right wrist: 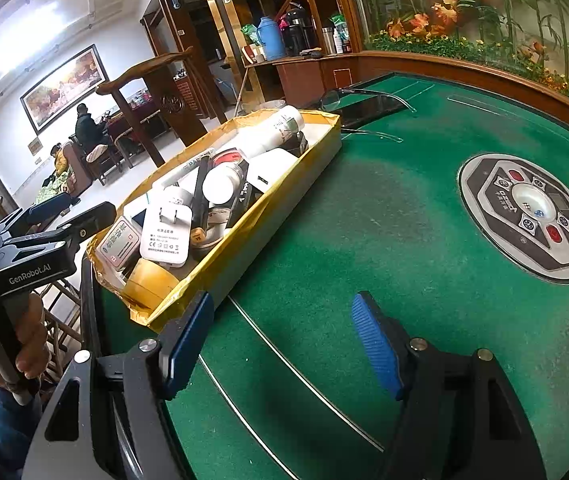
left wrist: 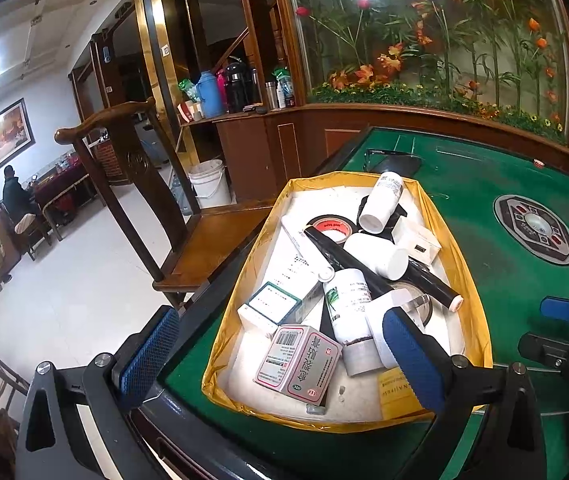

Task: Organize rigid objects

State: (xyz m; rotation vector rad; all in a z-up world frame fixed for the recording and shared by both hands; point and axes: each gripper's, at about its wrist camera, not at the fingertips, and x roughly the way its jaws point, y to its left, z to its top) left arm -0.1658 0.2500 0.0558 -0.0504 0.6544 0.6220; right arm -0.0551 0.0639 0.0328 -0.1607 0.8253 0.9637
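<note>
A yellow-lined box point(left wrist: 240, 280) sits on the green felt table and is heaped with rigid items. Among them are a pink-grey medicine box point(left wrist: 298, 364), white bottles point(left wrist: 380, 200), a red tape roll point(left wrist: 330, 226) and a long black tube point(left wrist: 380, 268). My left gripper point(left wrist: 280, 356) is open and hovers at the box's near end, with nothing pressed between its blue pads. The right wrist view shows the same box point(right wrist: 260, 208) with a white charger point(right wrist: 166, 228) and a yellow tape roll point(right wrist: 150, 282). My right gripper point(right wrist: 282, 340) stands open over bare felt to the right of the box.
A round control panel point(right wrist: 528, 216) is set in the table's centre. Glasses and a dark phone point(left wrist: 394, 162) lie beyond the box's far end. A wooden chair point(left wrist: 156, 208) stands left of the table. A hand point(right wrist: 24, 344) holds the left gripper's handle. People sit far off.
</note>
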